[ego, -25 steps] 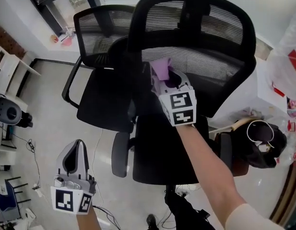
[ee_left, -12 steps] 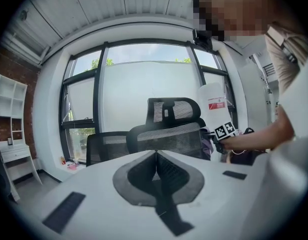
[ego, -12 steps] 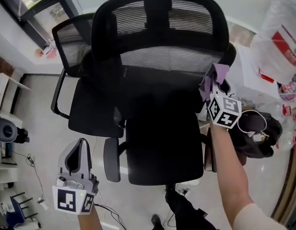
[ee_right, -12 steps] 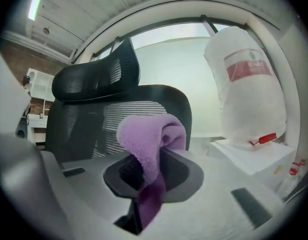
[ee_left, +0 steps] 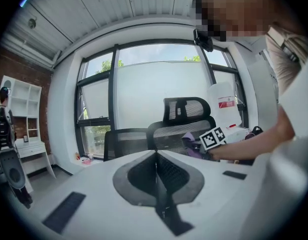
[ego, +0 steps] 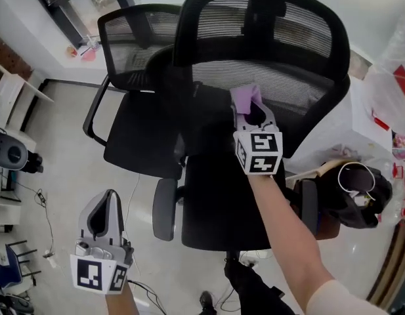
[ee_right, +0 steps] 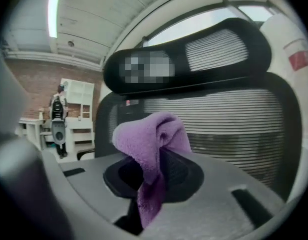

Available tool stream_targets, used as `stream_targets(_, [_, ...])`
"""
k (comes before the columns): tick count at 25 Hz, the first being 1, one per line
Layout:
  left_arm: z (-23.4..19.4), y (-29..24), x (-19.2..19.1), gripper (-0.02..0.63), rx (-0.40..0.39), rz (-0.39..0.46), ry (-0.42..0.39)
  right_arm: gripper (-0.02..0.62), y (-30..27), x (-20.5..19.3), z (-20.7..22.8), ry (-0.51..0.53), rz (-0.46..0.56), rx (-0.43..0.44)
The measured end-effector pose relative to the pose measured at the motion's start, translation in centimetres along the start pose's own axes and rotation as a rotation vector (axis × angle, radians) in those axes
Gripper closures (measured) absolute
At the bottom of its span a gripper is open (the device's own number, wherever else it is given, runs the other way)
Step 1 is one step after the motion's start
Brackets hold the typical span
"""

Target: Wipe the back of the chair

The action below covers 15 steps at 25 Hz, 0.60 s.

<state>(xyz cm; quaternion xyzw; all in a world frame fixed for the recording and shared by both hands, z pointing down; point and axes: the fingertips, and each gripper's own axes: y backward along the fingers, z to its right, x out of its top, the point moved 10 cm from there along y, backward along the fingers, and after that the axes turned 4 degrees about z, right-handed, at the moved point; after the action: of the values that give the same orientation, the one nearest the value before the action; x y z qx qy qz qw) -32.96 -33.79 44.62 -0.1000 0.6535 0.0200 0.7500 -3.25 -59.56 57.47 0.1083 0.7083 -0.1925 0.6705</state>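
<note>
Clamping a purple cloth [ee_right: 151, 139] between its jaws, the right gripper [ego: 251, 112] holds the cloth at the mesh back [ego: 300, 90] of the chair, near the centre and below the headrest [ego: 268, 15]. The left gripper [ego: 107, 205] hangs low over the floor [ego: 51, 169], well apart from the chair, jaws together and empty.
</note>
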Motion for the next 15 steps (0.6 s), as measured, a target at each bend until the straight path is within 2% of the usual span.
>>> stream_targets(3, [-1.5, 1.9, -0.3, 0.598, 0.038, -0.014, -0.003, 0.541, -3.9, 0.3, -8.7, 0.048, -0.053, 0.215])
stream_targets(6, [-2.5, 3.4, -0.6, 0.598, 0.071, -0.030, -0.011, 0.541, -6.1, 0.1, -14.5, 0.087, -0.092, 0.331])
stream_targets(10, [-3.1, 4.1, -0.5, 0.598, 0.090, -0.035, -0.015, 0.541, -6.3, 0.1, -15.8, 0.139, -0.084, 0.356])
stream_targets(12, [-2.9, 3.7, -0.5, 0.598, 0.083, -0.031, -0.012, 0.541, -5.7, 0.0, -14.5, 0.163, -0.077, 0.339])
stream_targets(15, [-2.0, 2.1, -0.5, 0.599, 0.046, -0.026, -0.008, 0.541, -4.3, -0.8, -10.8, 0.130, -0.072, 0.283])
